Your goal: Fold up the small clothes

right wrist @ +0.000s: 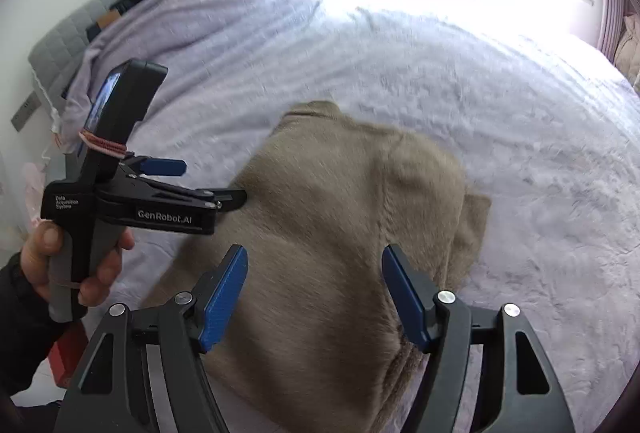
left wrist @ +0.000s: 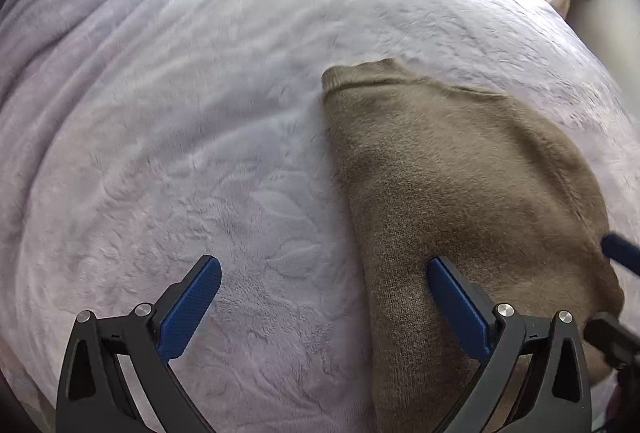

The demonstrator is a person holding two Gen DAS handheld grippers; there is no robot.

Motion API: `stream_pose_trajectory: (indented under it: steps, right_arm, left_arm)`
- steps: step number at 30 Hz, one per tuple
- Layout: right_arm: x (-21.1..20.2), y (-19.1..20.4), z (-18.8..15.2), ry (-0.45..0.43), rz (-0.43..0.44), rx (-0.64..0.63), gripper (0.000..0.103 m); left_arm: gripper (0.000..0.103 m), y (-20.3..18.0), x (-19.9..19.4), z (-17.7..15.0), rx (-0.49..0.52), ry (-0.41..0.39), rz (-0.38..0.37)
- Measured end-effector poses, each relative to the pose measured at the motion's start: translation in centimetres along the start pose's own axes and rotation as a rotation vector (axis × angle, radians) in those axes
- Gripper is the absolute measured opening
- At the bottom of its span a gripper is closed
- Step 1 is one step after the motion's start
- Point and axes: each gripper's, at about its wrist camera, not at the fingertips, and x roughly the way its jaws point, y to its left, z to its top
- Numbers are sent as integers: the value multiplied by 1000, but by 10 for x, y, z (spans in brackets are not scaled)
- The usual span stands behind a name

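A brown sweater (right wrist: 340, 217) lies on the bed (right wrist: 500, 105), its near end cut off by the picture edge. The left tool (left wrist: 324, 273) is spread wide, empty, over the sweater's edge. The right tool (right wrist: 314, 261) is apart too, holding nothing; the pictures are blurry.

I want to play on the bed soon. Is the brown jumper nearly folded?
Partly. The brown jumper lies on the lilac blanket looking doubled over already. Right now nothing is gripped: the left tongs and right tongs hang open over its near end. At least one more fold looks left.
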Motion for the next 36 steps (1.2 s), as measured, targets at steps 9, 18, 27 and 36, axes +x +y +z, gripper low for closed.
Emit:
stream_pose_trajectory:
  steps: [9,18,27,36]
  right_arm:
    - [1,-7,1,25,13,-13,73]
    - [62,-27,48,174,0,-62,77]
    - [67,-32,76,133,-2,-48,80]
    - [32,-12,32,113,-60,-119,80]
  left_arm:
    - [103,9,-29,16,-44,-74,-101]
    - [103,-19,29,60,32,67,45]
    - [103,-37,52,95,44,82,155]
    - [103,-30,5,38,20,5,61]
